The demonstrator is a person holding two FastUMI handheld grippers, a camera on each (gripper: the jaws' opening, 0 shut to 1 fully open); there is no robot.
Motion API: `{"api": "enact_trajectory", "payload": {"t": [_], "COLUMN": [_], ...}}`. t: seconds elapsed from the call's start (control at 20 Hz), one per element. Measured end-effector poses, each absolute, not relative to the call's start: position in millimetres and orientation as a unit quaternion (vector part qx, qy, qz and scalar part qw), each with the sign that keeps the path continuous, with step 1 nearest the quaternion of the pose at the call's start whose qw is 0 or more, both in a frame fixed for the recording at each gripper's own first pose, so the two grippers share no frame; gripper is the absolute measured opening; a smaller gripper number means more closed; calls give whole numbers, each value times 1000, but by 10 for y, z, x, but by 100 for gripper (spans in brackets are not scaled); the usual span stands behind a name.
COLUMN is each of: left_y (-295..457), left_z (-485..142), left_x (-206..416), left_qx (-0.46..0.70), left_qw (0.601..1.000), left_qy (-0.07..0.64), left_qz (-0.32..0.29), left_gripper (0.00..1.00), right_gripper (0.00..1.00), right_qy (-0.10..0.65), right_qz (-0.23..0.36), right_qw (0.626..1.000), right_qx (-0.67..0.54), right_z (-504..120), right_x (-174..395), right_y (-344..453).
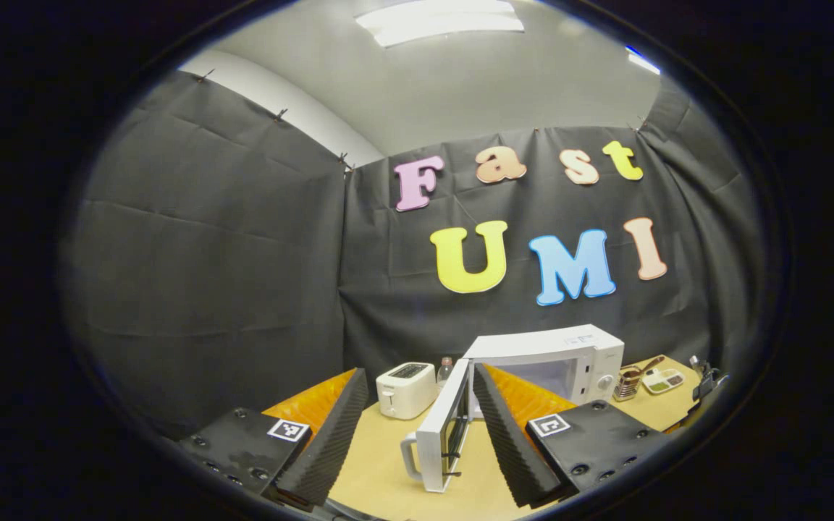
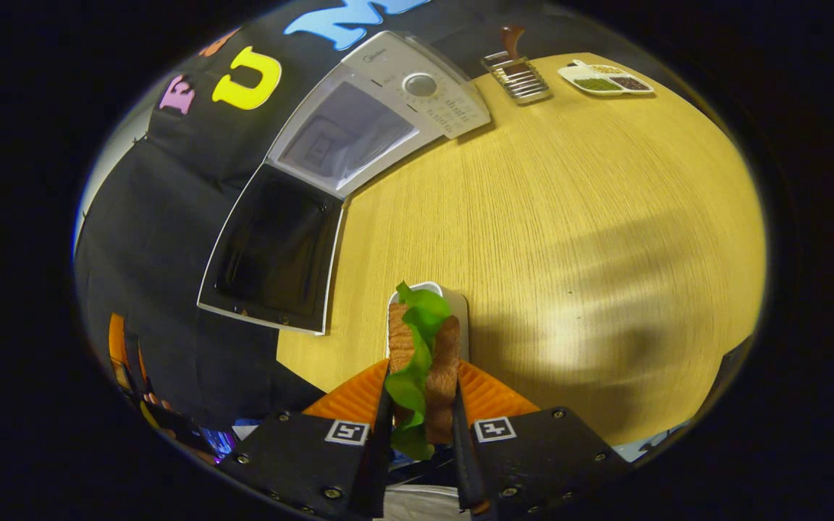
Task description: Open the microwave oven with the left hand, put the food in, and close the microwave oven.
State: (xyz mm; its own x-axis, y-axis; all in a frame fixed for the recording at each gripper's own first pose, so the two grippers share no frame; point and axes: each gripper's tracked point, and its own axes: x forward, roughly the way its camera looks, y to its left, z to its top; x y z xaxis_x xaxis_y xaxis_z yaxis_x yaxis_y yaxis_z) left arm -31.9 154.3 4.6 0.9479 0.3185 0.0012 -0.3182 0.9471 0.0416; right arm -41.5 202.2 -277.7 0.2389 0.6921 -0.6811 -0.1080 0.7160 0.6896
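The white microwave (image 1: pixel 569 358) stands at the back of the wooden table with its door (image 1: pixel 444 427) swung wide open to the left. My left gripper (image 1: pixel 418 373) hangs open in front of it, fingers far apart and holding nothing. In the right gripper view the microwave (image 2: pixel 388 101) and its open door (image 2: pixel 272 250) lie to the upper left. My right gripper (image 2: pixel 423 376) is shut on the food, a sandwich (image 2: pixel 424 347) with green lettuce between two brown slices. It is held over a small white dish (image 2: pixel 455 304) near the table's front edge.
A white toaster (image 1: pixel 406 389) and a small bottle (image 1: pixel 446 367) stand left of the microwave. Right of it are a metal rack (image 2: pixel 517 74) with a brown-handled tool and a divided white tray (image 2: pixel 605 79). The wooden table (image 2: pixel 576 217) stretches wide to the right.
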Motion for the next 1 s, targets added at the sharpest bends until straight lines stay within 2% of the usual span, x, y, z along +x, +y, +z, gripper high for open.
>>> {"api": "enact_trajectory", "payload": {"t": [0.1, 0.15, 0.6, 0.8, 0.95, 1.0], "left_y": [1541, 1560, 1768, 2000, 2221, 2291], "left_z": [39, 31, -93, -123, -141, -116], "left_x": [-293, -261, 308, 541, 712, 765], "left_qx": [26, 28, 0, -7, 1, 2], "left_qw": [987, 987, 994, 996, 997, 997], "left_qy": [2, 2, -4, -4, -3, -4], "left_qz": [157, 156, 107, 89, 82, 80], "left_gripper": [96, 96, 94, 93, 96, 93], "right_gripper": [34, 38, 38, 38, 38, 38], "right_qy": [543, 538, 457, 430, 420, 415], "right_qz": [271, 270, 255, 240, 228, 223], "right_qw": [750, 753, 797, 814, 819, 821], "right_qx": [262, 266, 303, 307, 317, 321], "right_z": [-2681, -2628, -2019, -1951, -1943, -1948], "right_x": [-359, -334, 177, 418, 573, 631], "right_y": [2028, 2042, 2310, 2562, 2745, 2816]}}
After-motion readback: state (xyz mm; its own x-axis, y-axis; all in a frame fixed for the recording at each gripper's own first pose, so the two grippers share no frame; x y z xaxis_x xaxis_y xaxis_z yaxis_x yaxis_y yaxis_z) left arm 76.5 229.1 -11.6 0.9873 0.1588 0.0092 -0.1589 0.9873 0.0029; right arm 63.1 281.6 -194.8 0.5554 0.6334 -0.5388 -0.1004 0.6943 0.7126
